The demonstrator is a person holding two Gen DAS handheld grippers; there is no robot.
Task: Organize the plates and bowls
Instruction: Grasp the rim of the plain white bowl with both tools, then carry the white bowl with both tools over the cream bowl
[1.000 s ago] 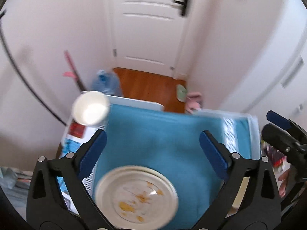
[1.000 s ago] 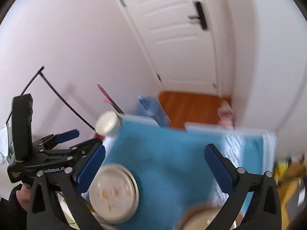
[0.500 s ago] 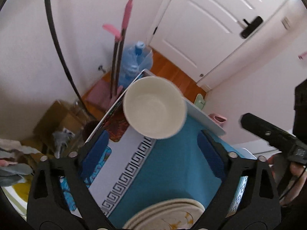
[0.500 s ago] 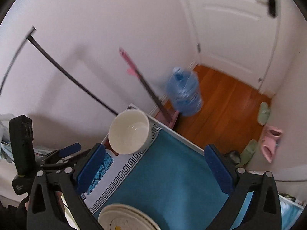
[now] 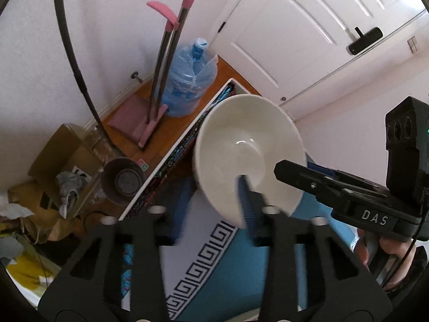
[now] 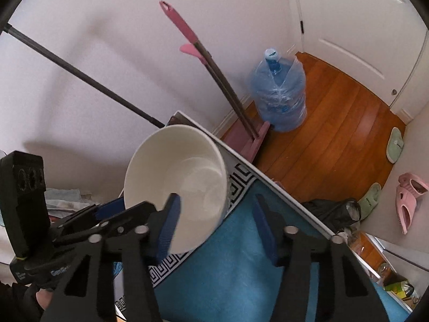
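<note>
A white bowl (image 5: 246, 147) sits near the far left corner of the table; it also shows in the right wrist view (image 6: 182, 182). My left gripper (image 5: 236, 204) has closed on the bowl's near rim, one blue pad inside the bowl. My right gripper (image 6: 214, 222) is partly open beside the bowl's right side, its left pad (image 6: 169, 220) in front of the rim and its right pad (image 6: 264, 225) over the blue cloth; it grips nothing. It shows from the side in the left wrist view (image 5: 335, 187). The plates are out of view.
The table has a blue cloth (image 6: 241, 268) with a key-pattern border (image 5: 203, 257). Beyond the edge stand a mop (image 6: 214, 67), a water bottle (image 6: 278, 94), a black pole (image 6: 80, 80), a bin (image 5: 123, 179) and slippers (image 6: 410, 201) on the wooden floor.
Both grippers moved toward the bowl at the table's corner. My left gripper narrowed from wide open and closed on the bowl's rim. My right gripper's jaws also narrowed. The plates dropped out of view.
</note>
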